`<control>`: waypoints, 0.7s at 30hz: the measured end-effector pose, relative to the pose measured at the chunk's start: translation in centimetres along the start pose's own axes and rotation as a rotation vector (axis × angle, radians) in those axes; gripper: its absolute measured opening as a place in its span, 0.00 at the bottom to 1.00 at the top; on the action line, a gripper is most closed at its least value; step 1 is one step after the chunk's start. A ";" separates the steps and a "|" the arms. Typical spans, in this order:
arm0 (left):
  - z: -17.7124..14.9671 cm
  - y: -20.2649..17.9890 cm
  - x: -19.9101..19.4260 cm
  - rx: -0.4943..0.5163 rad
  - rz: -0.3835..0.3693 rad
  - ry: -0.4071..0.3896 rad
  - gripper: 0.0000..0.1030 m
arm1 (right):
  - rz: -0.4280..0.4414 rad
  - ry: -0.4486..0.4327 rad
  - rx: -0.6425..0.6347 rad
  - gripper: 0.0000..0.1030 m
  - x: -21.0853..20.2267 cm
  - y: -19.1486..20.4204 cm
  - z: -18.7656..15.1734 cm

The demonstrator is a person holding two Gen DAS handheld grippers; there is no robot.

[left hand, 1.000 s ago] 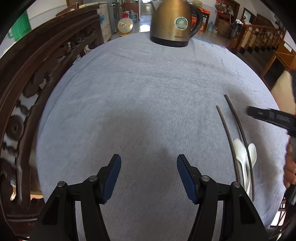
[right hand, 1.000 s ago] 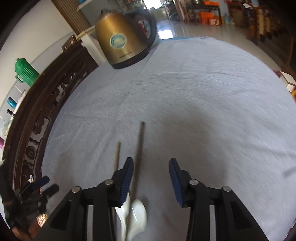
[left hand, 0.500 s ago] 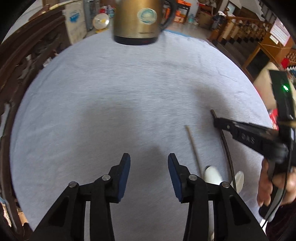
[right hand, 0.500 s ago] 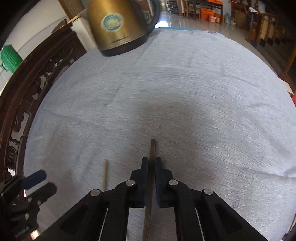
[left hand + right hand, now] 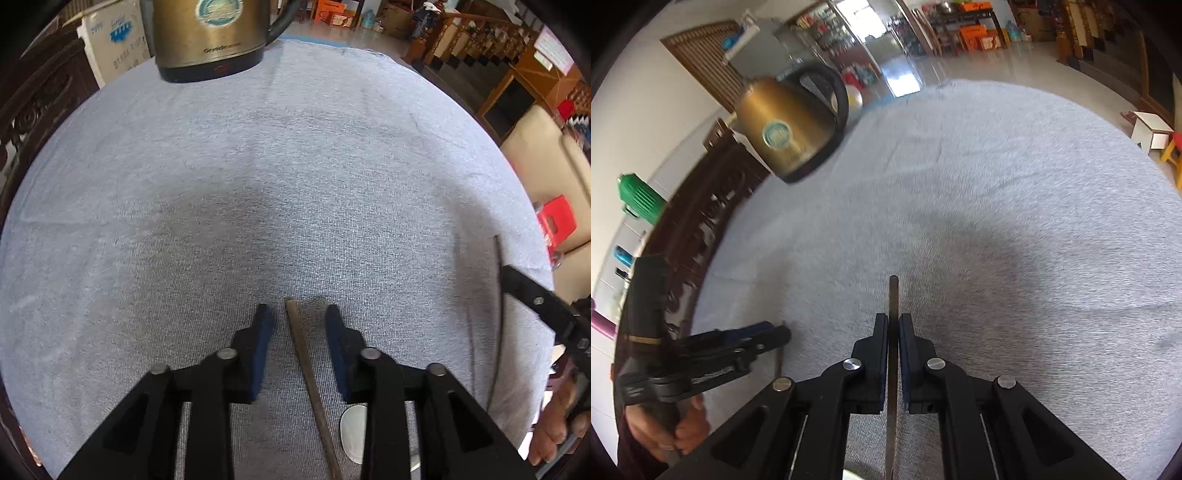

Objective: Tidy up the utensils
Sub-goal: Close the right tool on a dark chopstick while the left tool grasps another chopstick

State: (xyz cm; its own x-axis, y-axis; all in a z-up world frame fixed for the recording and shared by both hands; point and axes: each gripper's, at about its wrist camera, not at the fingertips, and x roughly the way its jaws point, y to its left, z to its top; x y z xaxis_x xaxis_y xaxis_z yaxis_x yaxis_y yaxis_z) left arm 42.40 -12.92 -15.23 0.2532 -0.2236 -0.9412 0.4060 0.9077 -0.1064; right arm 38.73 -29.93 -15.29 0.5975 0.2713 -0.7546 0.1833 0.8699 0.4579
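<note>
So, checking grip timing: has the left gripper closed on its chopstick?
No, the left gripper is open, its pads clear of the chopstick lying between them.

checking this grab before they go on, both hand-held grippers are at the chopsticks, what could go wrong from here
1. The right hand-held gripper pinches its chopstick close to one end, so the long rest may swing or slip.
2. The left hand-held gripper is open around the other chopstick, which lies slanted between the pads; closing may roll it away.
3. A white spoon lies right beside it and could get nudged.

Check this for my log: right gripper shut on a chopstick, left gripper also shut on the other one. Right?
Half right. In the left wrist view the left gripper is open, its fingers straddling the other chopstick without clamping it. The right gripper is shut on its chopstick.
</note>
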 end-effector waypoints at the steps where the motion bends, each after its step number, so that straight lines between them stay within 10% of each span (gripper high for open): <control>1: 0.0 -0.2 0.1 0.005 -0.007 0.000 0.17 | 0.009 -0.011 0.000 0.06 -0.3 -0.1 0.0; 9: -0.4 0.1 -0.7 -0.011 -0.038 -0.040 0.05 | 0.044 -0.080 0.011 0.06 -4.1 -0.3 -1.1; 21: -4.0 4.4 -13.2 -0.054 -0.033 -0.315 0.05 | 0.029 -0.262 -0.006 0.06 -12.8 0.8 -4.4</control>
State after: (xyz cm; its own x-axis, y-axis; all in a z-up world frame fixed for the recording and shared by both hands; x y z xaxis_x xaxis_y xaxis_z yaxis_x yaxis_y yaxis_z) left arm 37.30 -4.54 -4.58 0.5034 -0.3446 -0.7923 0.3738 0.9136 -0.1599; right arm 27.80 -30.89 -7.39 0.7843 0.1812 -0.5933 0.1591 0.8657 0.4747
